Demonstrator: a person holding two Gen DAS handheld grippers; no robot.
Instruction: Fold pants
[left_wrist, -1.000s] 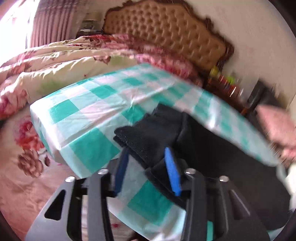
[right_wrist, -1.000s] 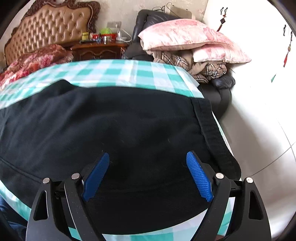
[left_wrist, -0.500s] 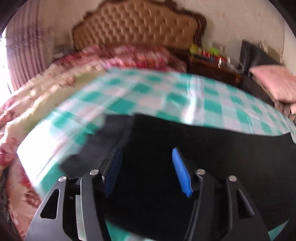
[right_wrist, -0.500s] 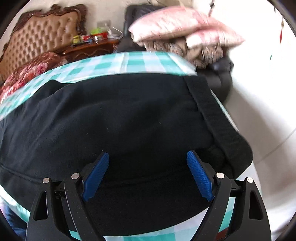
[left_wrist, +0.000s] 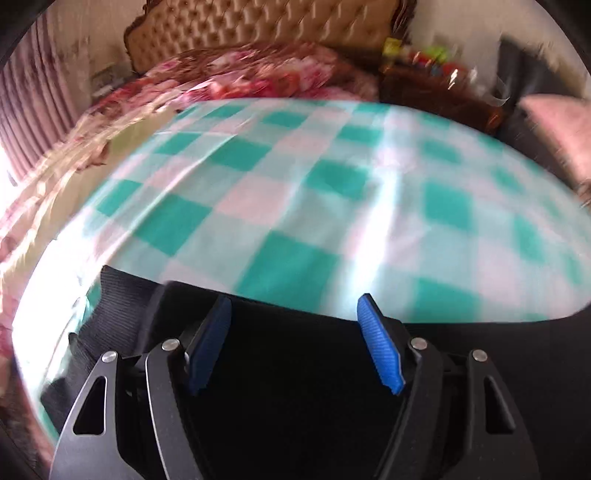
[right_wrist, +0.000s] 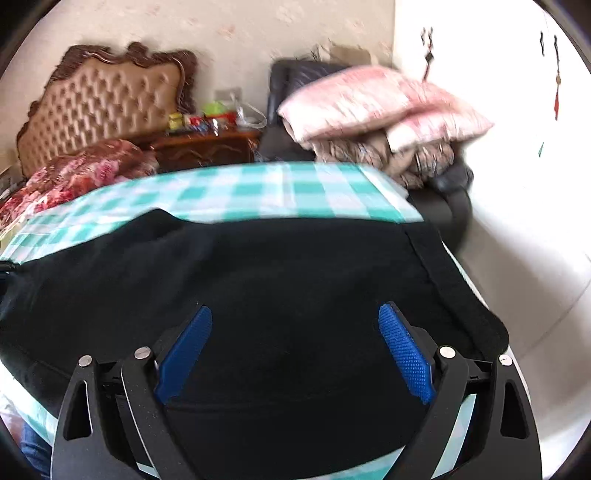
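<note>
Nearest to me, my left tool (left_wrist: 293, 343) hung over the black pants (left_wrist: 295, 387), its jaws having just been opening, with nothing clamped between the blue pads (left_wrist: 380, 350). A ribbed cuff (left_wrist: 110, 314) of the pants lay to its left, at the worktop's corner. My right tool (right_wrist: 295, 354) stood wide open above the pants (right_wrist: 258, 280), its jaws also just widened and gripping nothing; the waistband (right_wrist: 454, 291) ran along the right edge. The pants lay spread flat across the near side of the worktop (right_wrist: 258, 192), which was covered in a teal-and-white checked cloth. Beyond it were a floral bed quilt (right_wrist: 74, 173), a tufted headboard (right_wrist: 99, 107), a wooden nightstand (right_wrist: 207, 147), and pink pillows (right_wrist: 369, 99) piled on a dark chair.
</note>
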